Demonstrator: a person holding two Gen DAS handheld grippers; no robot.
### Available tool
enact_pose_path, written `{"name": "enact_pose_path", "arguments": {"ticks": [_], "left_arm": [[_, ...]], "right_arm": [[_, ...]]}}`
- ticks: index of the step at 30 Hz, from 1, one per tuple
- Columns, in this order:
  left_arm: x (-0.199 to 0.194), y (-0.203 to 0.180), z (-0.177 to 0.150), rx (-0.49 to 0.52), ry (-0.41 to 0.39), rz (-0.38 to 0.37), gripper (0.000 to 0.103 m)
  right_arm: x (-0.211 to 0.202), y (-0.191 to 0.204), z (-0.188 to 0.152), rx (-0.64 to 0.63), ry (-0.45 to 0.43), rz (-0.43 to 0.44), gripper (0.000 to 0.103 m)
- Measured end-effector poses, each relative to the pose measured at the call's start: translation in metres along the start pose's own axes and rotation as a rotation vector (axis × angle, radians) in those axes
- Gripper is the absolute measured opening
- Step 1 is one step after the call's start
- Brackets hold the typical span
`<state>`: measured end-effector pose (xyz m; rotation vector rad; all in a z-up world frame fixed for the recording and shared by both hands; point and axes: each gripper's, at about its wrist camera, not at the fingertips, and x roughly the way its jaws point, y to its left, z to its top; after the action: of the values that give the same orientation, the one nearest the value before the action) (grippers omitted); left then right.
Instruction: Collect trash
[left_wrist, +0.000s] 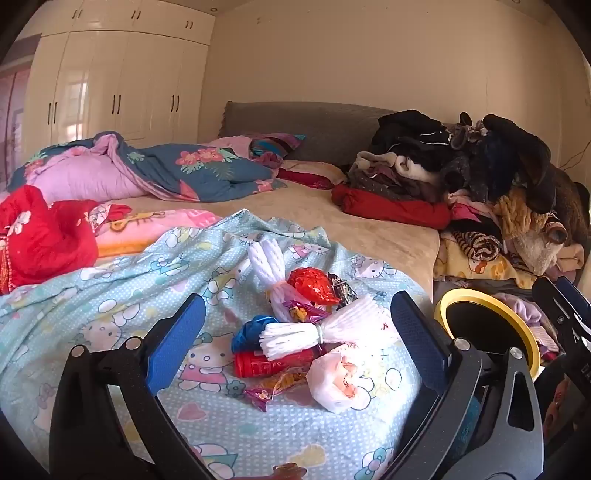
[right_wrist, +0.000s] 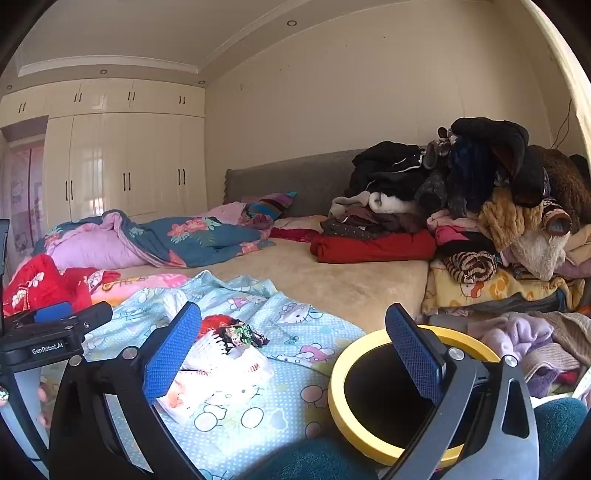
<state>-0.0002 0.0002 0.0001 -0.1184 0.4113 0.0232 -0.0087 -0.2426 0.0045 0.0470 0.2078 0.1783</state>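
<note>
Trash (left_wrist: 295, 332): a small heap on the cartoon sheet (left_wrist: 110, 295), near the foot of the bed (left_wrist: 369, 229), straight ahead of the left gripper.
Left gripper (left_wrist: 295, 332): jaws wide, holding nothing; the heap sits framed between the two blue pads (left_wrist: 177, 343), which reads as lining up for a first pick.
Right gripper (right_wrist: 291, 354): jaws wide and empty too, hanging over the bin's near rim; likely placed to steady or guard the bin while the left one fetches.
Heap, near to far: a white bag (left_wrist: 340, 380) and a purple wrapper (left_wrist: 273, 387) closest, a red can (left_wrist: 273, 363) lying on its side, two white foam nets (left_wrist: 317, 332), a blue scrap (left_wrist: 251, 328), a red foil wad (left_wrist: 312, 286) and dark wrappers behind.
Bin (right_wrist: 406, 398): yellow rim, black inside, just beside the heap on its right, so each piece needs only a short carry.
Risk: pieces touch and overlap, so one grab may drag a neighbour; the soft sheet may bunch into the jaws.
Clothes pile (right_wrist: 480, 206): well apart, against the headboard (right_wrist: 306, 181); not trash by the look of it.
Progress: my guess is nothing is collected yet; the bin's bottom is too dark to tell.
</note>
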Motion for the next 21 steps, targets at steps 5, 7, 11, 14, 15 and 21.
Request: {"name": "enact_pose_path", "arguments": {"ticks": [5, 7, 11, 14, 15, 21], "left_arm": [[0.001, 0.000, 0.001, 0.002, 0.009, -0.008, 0.092], [0.001, -0.001, 0.002, 0.001, 0.009, -0.012, 0.092], [0.002, -0.002, 0.009, 0.000, 0.007, -0.016, 0.092], [-0.004, -0.004, 0.009, 0.005, -0.005, -0.022, 0.092], [-0.005, -0.005, 0.008, 0.008, -0.009, -0.021, 0.092], [-0.007, -0.007, 0.006, 0.011, -0.016, -0.022, 0.092]], "right_arm": [[0.000, -0.004, -0.002, 0.003, 0.010, 0.002, 0.097], [-0.002, 0.001, 0.000, -0.016, -0.005, -0.005, 0.097], [-0.004, 0.002, 0.003, -0.013, -0.011, -0.006, 0.097], [-0.003, 0.004, 0.004, -0.015, -0.007, -0.003, 0.097], [-0.003, 0.004, 0.005, -0.014, -0.007, -0.004, 0.097], [-0.002, 0.002, 0.003, -0.015, -0.012, -0.003, 0.097]]}}
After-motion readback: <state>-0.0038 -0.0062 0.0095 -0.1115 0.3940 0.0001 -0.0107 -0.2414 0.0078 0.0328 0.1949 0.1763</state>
